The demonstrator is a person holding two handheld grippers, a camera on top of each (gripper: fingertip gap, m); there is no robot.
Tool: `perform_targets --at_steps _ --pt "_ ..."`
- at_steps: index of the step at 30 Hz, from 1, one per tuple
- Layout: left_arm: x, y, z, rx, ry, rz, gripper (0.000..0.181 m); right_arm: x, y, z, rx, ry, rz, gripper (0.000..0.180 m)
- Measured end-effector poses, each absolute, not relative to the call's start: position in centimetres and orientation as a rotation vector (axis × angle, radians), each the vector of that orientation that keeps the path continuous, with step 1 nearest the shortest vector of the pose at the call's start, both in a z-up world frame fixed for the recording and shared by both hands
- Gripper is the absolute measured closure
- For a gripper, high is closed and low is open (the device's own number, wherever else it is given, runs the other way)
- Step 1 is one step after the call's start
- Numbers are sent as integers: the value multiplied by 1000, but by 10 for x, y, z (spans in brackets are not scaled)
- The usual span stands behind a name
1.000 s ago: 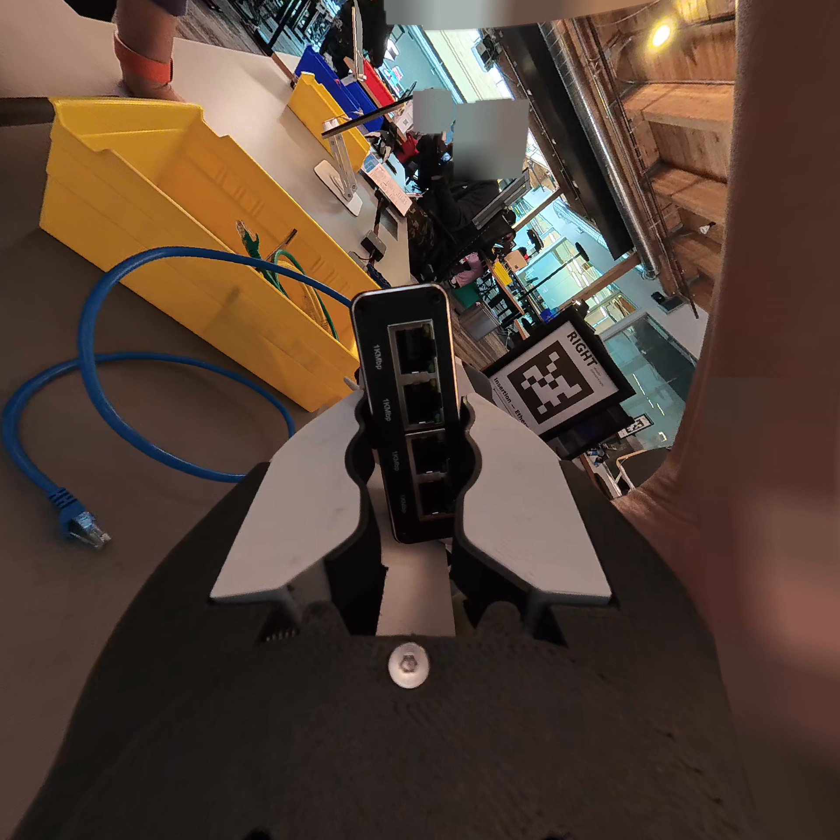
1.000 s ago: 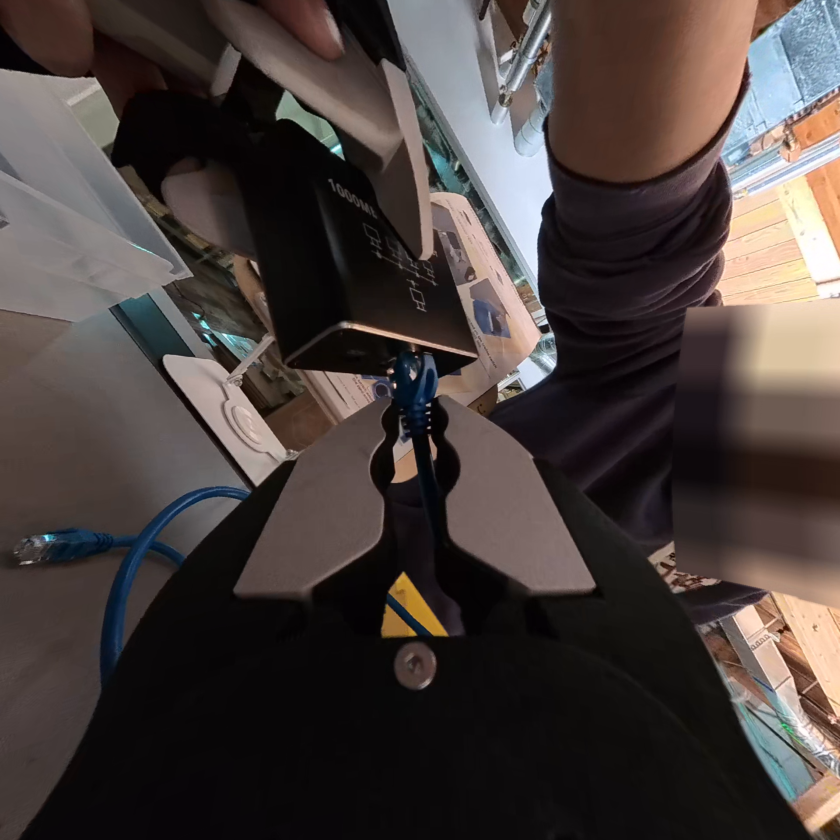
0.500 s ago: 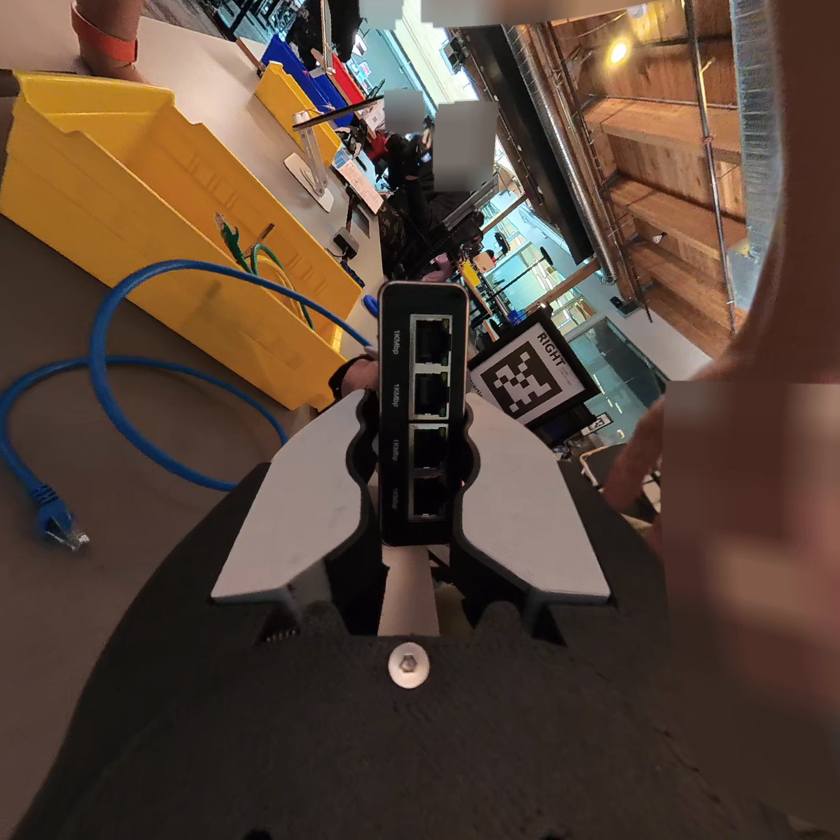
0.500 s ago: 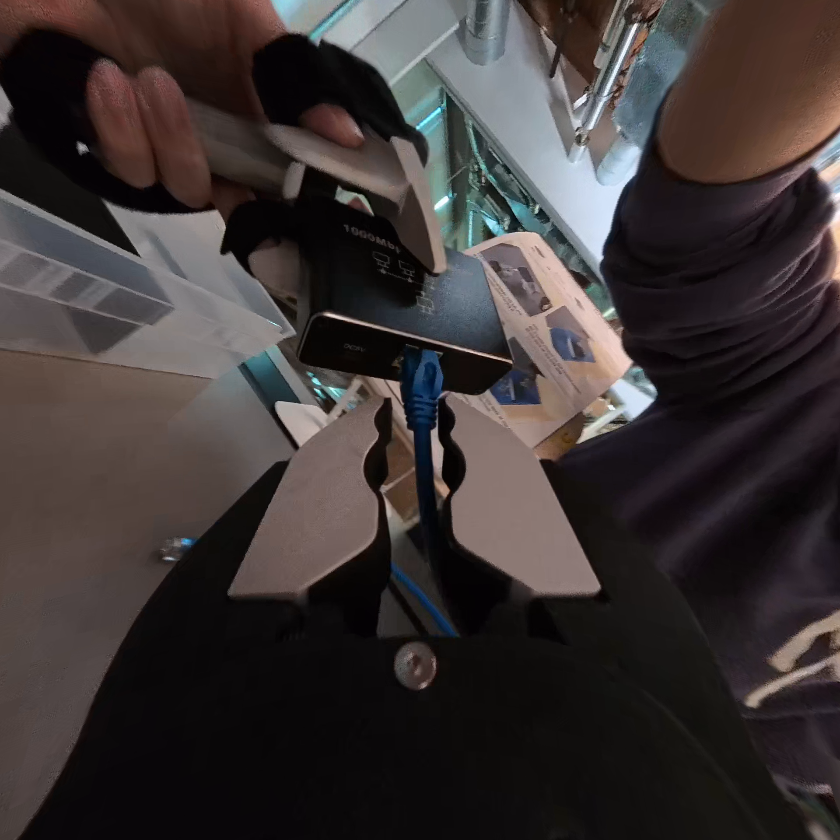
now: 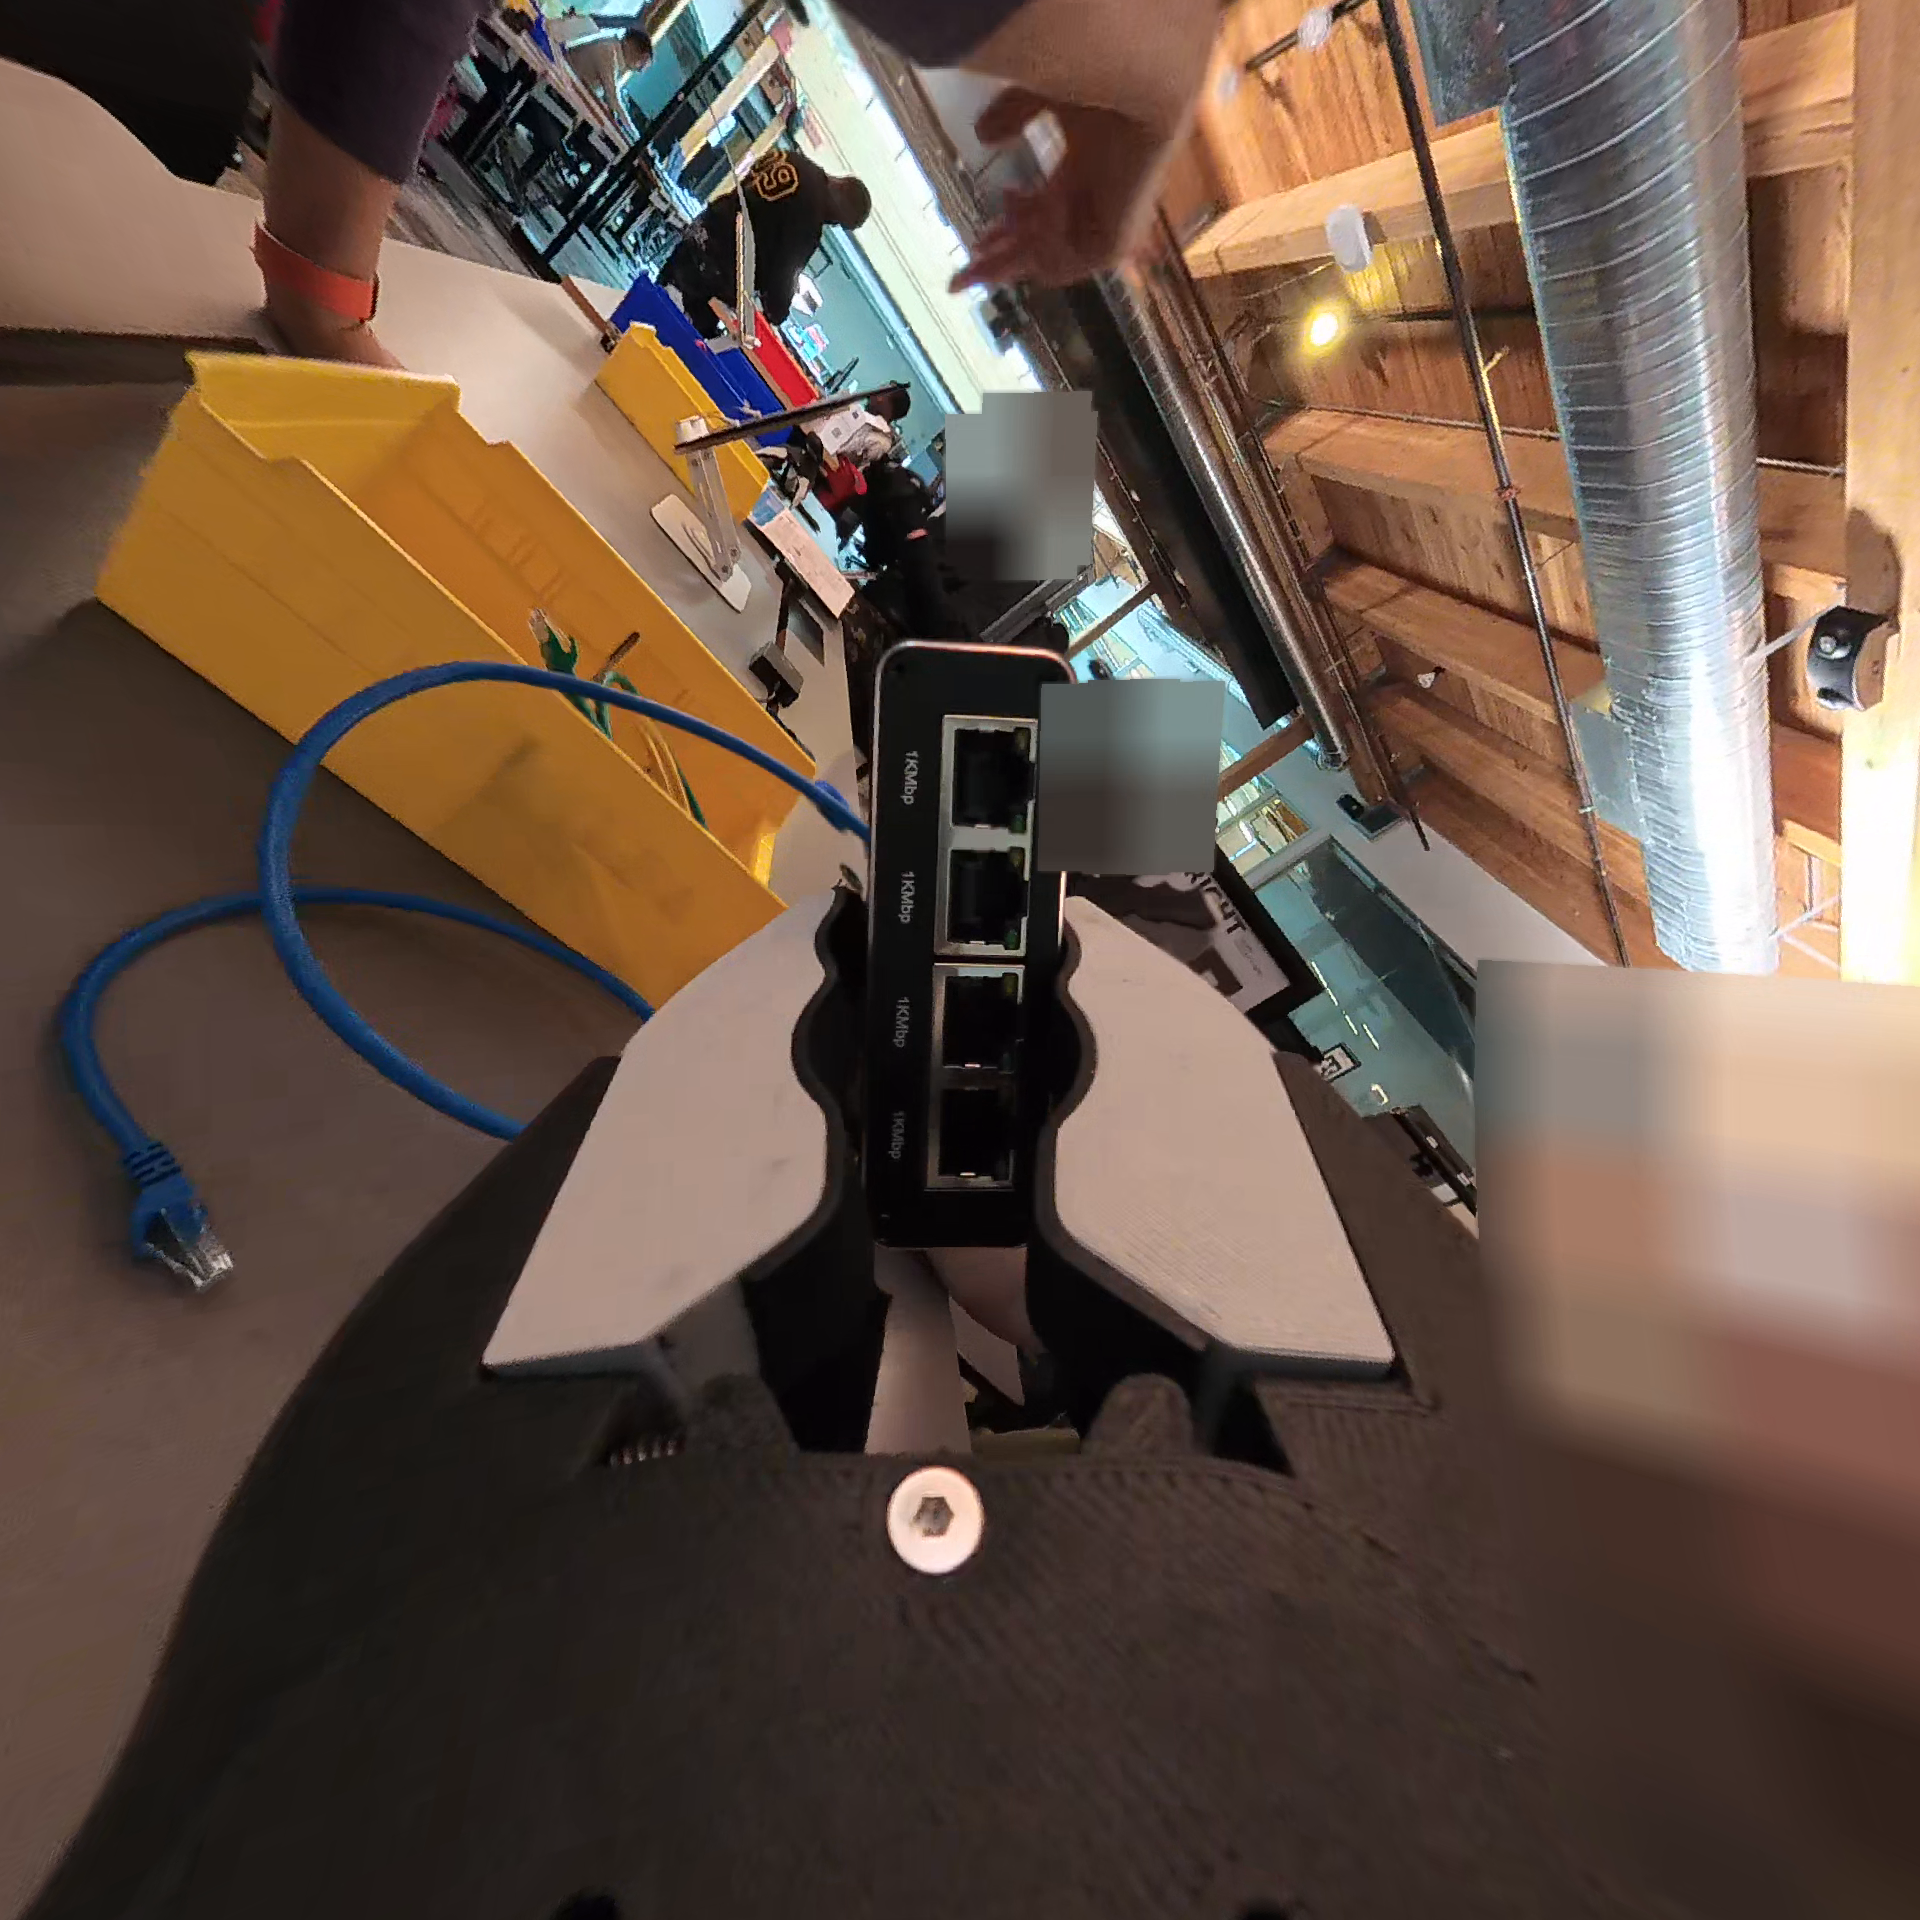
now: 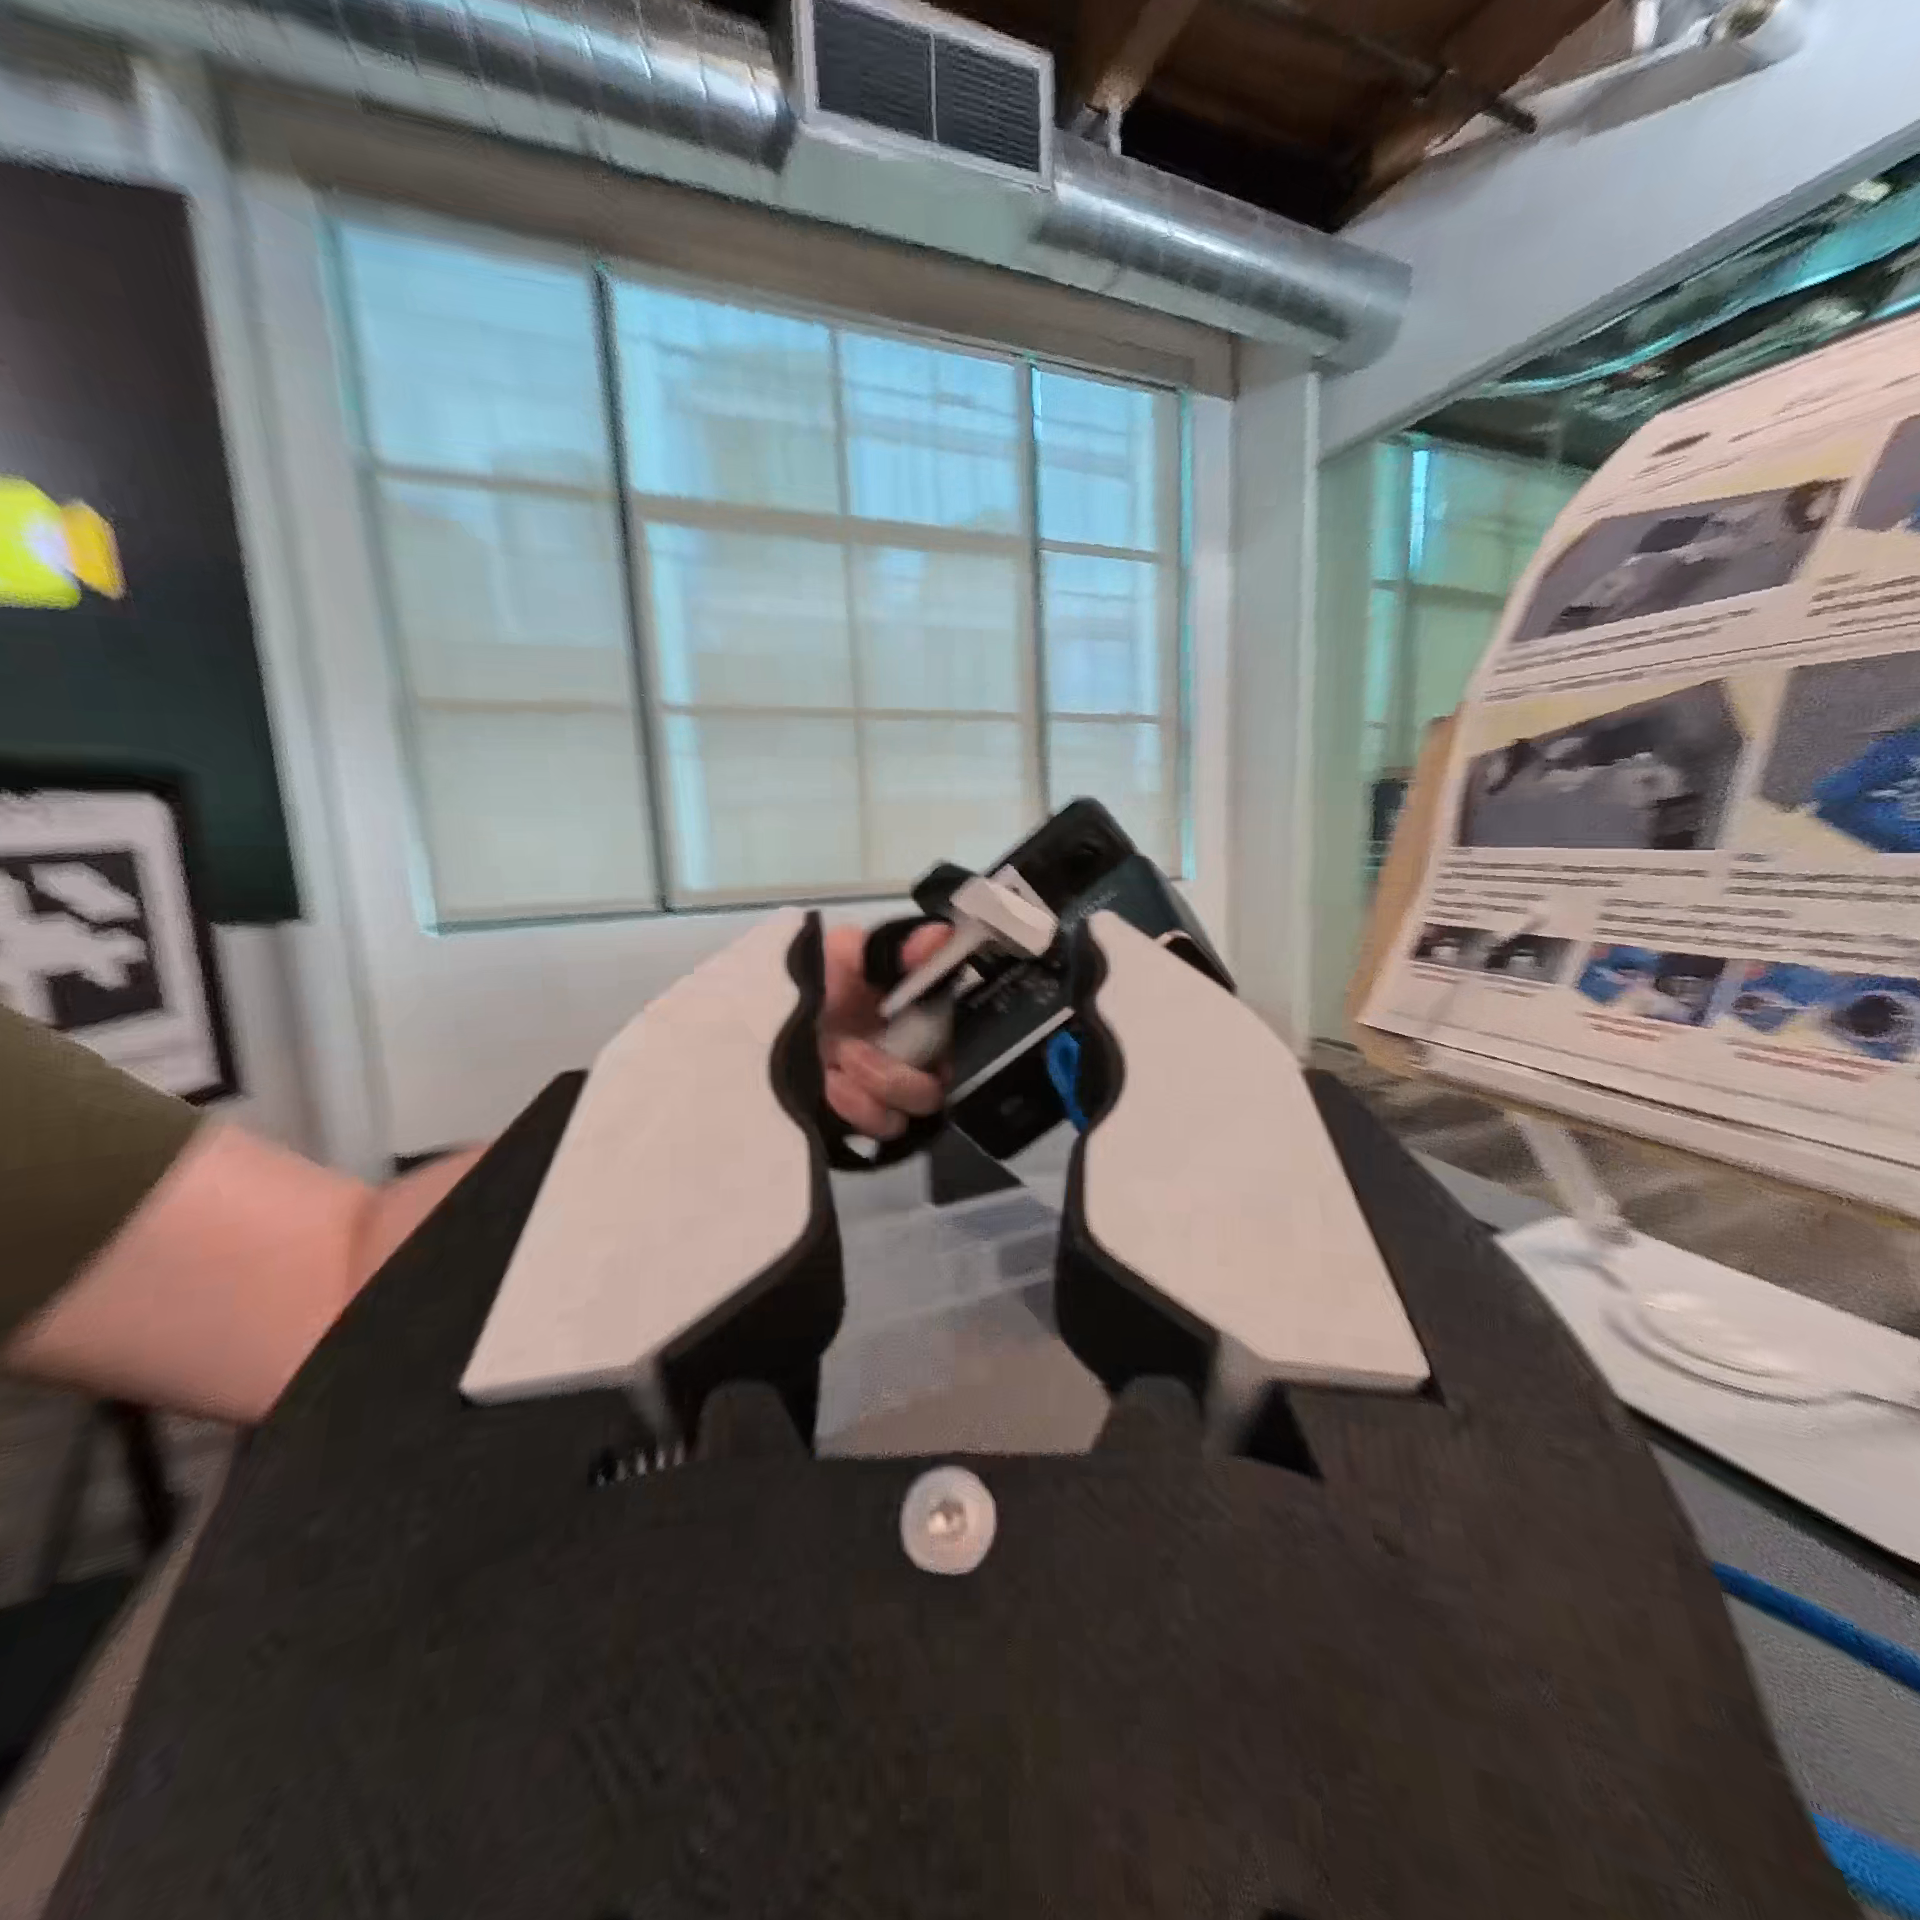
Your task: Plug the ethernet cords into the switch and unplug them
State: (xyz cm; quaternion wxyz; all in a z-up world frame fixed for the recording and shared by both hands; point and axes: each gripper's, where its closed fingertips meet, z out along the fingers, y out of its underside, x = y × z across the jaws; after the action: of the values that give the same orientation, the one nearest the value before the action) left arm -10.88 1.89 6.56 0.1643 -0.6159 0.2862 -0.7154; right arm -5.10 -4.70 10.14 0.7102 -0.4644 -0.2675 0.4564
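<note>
My left gripper [image 5: 951, 935] is shut on the black switch [image 5: 961, 790] and holds it upright above the table, with four empty ports facing the camera. A blue ethernet cord [image 5: 312, 935] loops on the table; its free plug [image 5: 171, 1236] lies at the left and its other end runs behind the switch. My right gripper [image 6: 951, 956] is open and empty, drawn back from the switch [image 6: 1013, 1101]. In the right wrist view, the cord's blue plug [image 6: 1062, 1065] sits in the switch's far side, which the left gripper's fingers [image 6: 997, 914] clamp.
A yellow bin [image 5: 364, 582] with a green cord [image 5: 566, 665] stands behind the blue loop. A person's arm with an orange wristband [image 5: 312, 281] rests on the table. A poster board [image 6: 1683, 779] on a white stand [image 6: 1714, 1340] is at the right. A clear plastic box [image 6: 935, 1278] lies below the switch. Across from one pair of fingers to the other is roughly 10 centimetres.
My right gripper has let go of the blue cord, opened and pulled back, leaving the plug in the switch. My left gripper still holds the switch.
</note>
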Motion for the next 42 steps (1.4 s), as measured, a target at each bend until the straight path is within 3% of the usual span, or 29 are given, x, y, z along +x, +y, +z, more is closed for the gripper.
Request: perform_targets --at_steps 4,9,22,33,42 --pt "-118 25 72 -1726 788 -2040 148 -38 -67 149 -933 -516 1340 110" --pt "-123 28 75 -1709 782 -2038 148 -18 -61 199 -870 -344 1505 112" --pt "-112 13 77 -1693 858 -2048 148 142 -32 211 -1163 -73 685 118" --pt "-107 4 82 -1674 901 -2038 148 316 -80 210 -1414 103 -102 93" --pt "-103 0 79 -1682 919 -2038 148 307 -120 237 -1284 174 266 92"
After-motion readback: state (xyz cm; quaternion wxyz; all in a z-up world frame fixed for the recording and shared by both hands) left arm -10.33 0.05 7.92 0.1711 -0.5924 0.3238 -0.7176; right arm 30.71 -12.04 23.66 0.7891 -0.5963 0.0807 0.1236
